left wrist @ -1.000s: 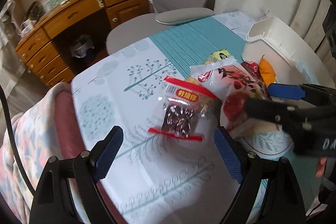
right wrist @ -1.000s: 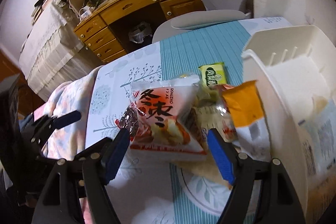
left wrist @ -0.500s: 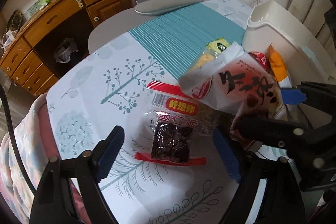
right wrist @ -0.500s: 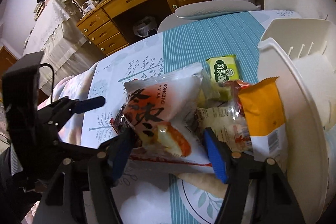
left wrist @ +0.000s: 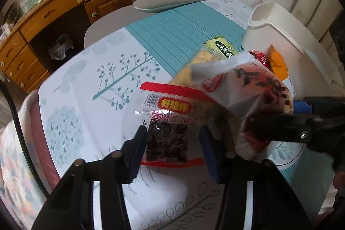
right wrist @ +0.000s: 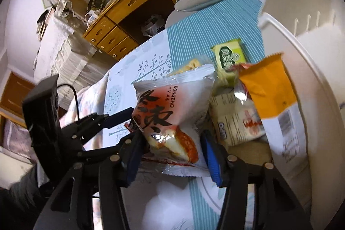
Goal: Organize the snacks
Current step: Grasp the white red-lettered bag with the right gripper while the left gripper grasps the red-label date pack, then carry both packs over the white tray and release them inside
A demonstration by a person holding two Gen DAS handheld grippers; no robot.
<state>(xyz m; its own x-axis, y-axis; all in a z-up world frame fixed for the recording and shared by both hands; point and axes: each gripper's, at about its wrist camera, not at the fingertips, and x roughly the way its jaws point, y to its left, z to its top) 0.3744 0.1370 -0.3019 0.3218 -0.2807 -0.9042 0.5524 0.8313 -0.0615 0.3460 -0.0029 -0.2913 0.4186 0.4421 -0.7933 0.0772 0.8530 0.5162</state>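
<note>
My left gripper [left wrist: 172,150] has its jaws around a clear packet of dark dried fruit with red edges [left wrist: 167,122] lying on the tablecloth; the pads are narrowed but a gap shows on the right side. My right gripper [right wrist: 170,156] is shut on a white and red jujube snack bag [right wrist: 170,118] and holds it lifted and tilted; the bag also shows in the left wrist view [left wrist: 248,96]. A white plastic bin [right wrist: 306,61] stands at the right. Beside it lie an orange packet [right wrist: 269,83], a green packet [right wrist: 229,55] and a cream cracker packet [right wrist: 235,118].
The table has a white tree-print cloth with a teal striped runner [left wrist: 183,29]. A grey chair [left wrist: 168,1] stands behind the table and a wooden desk with drawers [left wrist: 43,21] beyond it. The table's left edge meets a pink cushion [left wrist: 41,133].
My left gripper moved down to the dried fruit packet and its jaws narrowed around it. My right gripper closed on the jujube bag and lifted and tilted it.
</note>
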